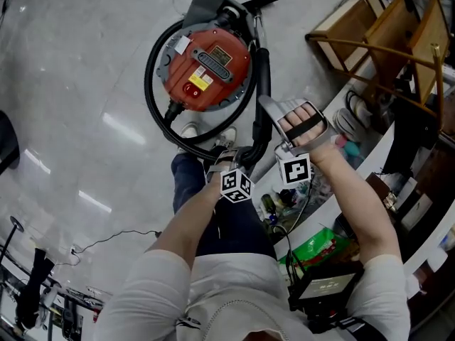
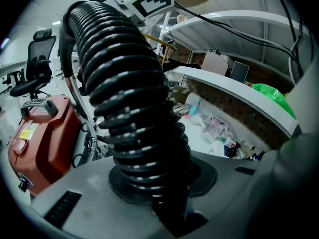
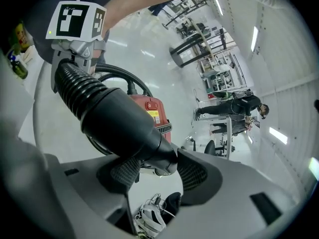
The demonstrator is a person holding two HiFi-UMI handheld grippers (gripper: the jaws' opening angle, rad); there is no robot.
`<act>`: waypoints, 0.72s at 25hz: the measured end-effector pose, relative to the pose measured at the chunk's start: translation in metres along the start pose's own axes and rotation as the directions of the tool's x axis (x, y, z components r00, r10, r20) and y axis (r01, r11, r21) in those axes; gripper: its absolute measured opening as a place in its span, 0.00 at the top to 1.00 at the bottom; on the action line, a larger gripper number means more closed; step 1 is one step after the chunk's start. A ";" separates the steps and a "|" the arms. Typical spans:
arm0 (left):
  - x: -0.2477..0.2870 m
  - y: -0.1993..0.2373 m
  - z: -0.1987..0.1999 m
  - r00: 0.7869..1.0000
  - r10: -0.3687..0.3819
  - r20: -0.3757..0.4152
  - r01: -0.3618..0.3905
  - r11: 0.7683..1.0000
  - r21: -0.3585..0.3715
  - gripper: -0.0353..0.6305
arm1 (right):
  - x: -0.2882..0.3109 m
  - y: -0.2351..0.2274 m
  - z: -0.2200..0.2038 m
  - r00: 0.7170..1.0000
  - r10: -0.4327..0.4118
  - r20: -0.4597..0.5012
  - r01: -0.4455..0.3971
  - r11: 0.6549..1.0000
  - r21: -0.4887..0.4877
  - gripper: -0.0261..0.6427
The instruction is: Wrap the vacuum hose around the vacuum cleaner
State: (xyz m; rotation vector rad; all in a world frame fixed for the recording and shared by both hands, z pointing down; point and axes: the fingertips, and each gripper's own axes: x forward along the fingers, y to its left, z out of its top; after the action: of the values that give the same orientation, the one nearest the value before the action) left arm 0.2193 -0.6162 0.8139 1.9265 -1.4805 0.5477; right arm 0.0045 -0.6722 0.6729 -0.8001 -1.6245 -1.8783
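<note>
**Where is the vacuum cleaner?**
Seen from above, a round red vacuum cleaner [image 1: 206, 66] stands on a pale, glossy floor [image 1: 85, 84]. It is close to the floor's right edge, where a white counter [image 1: 370, 155] cluttered with small items runs. The person's white shoes [image 1: 189, 129] are just beside it, on its near side.

**And the hose?**
A black ribbed hose [image 1: 148, 73] curves round the left side of the canister and passes along the near side by the shoes. It then comes up on the right side to the two grippers. On the left it follows the body closely without lying tight against it.

**What is the left gripper doing?**
The left gripper [image 2: 159, 180] is clamped on the ribbed part of the hose. In the left gripper view the hose fills the gap between the jaws, and both pads press against its ribs. The hose climbs steeply out of them, up and to the left. The red canister shows low at the left of that view.

**And the right gripper?**
The right gripper [image 3: 152, 171] has its jaws spread wide. The smooth black cuff [image 3: 119, 118] at the hose's end lies between them, with its narrow tip level with the textured pads. It appears to rest there loosely rather than squeezed. Further along, the cuff joins the ribbed section, which runs up to the left gripper, below its marker cube [image 3: 77, 19].
</note>
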 end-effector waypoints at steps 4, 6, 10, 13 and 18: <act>0.004 0.002 -0.027 0.999 0.006 -0.046 -0.005 1.000 0.020 0.79 | 0.008 0.014 0.010 1.000 0.017 -0.008 -0.017 1.000 0.005 0.61; 0.006 0.000 -0.043 0.997 -0.001 -0.080 0.005 0.999 0.038 0.79 | 0.012 0.024 0.014 0.999 0.033 -0.019 -0.033 0.999 0.008 0.60; 0.007 -0.003 -0.079 0.987 -0.029 -0.161 0.040 0.997 0.064 0.79 | 0.018 0.047 0.023 0.997 0.074 -0.032 -0.074 0.997 0.020 0.58; 0.005 0.001 -0.102 0.979 -0.028 -0.203 0.042 0.997 0.068 0.79 | 0.025 0.060 0.028 0.995 0.096 -0.038 -0.095 0.995 0.028 0.57; 0.000 0.013 -0.136 0.967 -0.026 -0.253 0.042 0.997 0.058 0.79 | 0.039 0.075 0.040 0.993 0.109 -0.032 -0.107 0.992 0.065 0.57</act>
State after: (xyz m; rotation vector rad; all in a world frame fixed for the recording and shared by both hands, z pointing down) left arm 0.2142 -0.5229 0.9137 1.8481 -1.2794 0.8006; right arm 0.0353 -0.6434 0.7560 -0.8066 -1.5788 -1.7475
